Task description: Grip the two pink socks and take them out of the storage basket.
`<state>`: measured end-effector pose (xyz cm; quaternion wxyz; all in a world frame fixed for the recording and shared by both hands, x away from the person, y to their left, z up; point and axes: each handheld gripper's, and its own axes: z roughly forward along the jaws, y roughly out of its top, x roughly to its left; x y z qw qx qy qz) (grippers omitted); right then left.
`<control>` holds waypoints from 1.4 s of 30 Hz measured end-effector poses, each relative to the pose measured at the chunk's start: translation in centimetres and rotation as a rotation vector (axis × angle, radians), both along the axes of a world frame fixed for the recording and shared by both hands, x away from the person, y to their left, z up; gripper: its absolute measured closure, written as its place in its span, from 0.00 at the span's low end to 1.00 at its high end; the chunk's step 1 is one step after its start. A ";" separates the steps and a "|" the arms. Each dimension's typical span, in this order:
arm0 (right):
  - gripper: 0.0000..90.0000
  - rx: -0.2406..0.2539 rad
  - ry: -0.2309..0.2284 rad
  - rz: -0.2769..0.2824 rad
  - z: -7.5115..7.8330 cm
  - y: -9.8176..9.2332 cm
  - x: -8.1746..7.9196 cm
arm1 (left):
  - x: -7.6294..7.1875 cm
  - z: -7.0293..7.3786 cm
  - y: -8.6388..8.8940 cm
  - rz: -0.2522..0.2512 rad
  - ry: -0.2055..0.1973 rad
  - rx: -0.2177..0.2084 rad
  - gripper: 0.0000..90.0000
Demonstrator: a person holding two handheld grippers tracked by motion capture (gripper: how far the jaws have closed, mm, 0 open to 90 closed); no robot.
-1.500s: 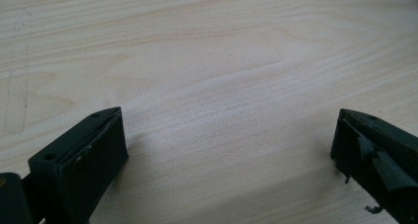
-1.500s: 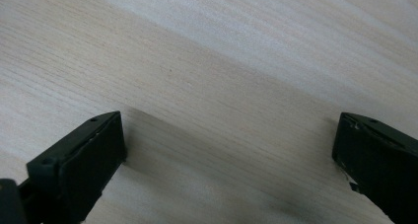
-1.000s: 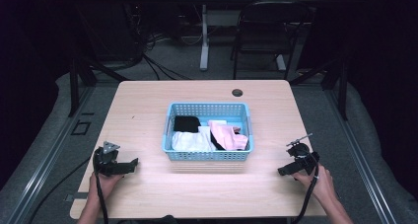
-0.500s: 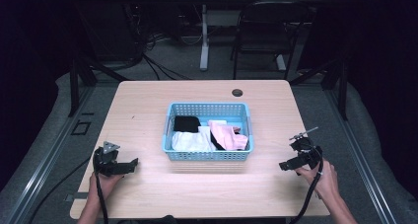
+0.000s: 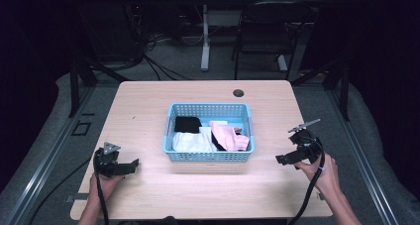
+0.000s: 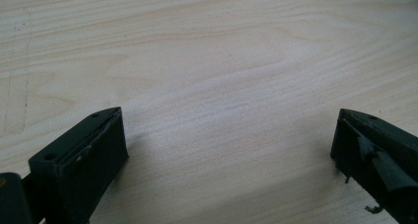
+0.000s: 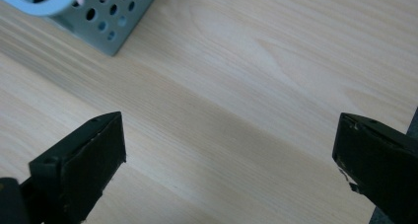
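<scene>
A light blue perforated basket (image 5: 171,155) stands in the middle of the wooden table (image 5: 148,106). Inside it lie a black cloth (image 5: 187,124), a white cloth (image 5: 192,142) and a pink cloth (image 5: 229,137). My left gripper (image 5: 132,164) rests low on the table left of the basket, open, jaws wide apart over bare wood (image 6: 222,86). My right gripper (image 5: 280,159) is held right of the basket, tilted and raised a little, open with nothing between its jaws. In the right gripper view, a corner of the basket (image 7: 106,17) shows at the upper left.
A small dark round hole (image 5: 238,93) sits near the table's far edge. A black folding chair (image 5: 262,31) and a table leg (image 5: 205,36) stand beyond the table on the grey floor. The table's right edge (image 5: 311,150) lies close to my right gripper.
My right gripper has lifted slightly and shifted a little to the right, tilting. The left gripper has stayed still.
</scene>
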<state>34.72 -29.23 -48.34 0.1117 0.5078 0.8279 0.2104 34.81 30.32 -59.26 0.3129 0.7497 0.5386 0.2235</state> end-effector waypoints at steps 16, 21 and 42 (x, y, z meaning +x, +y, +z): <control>0.00 0.015 -0.075 0.108 3.5 4.2 1.4 | 0.0 0.0 0.0 0.001 0.000 -0.001 0.01; 0.00 0.017 -0.092 0.136 4.4 5.7 2.1 | 0.0 0.0 0.0 0.000 0.000 -0.001 0.01; 0.00 0.046 -0.057 0.252 4.0 12.3 6.1 | 0.0 0.0 0.0 0.000 0.000 0.000 0.01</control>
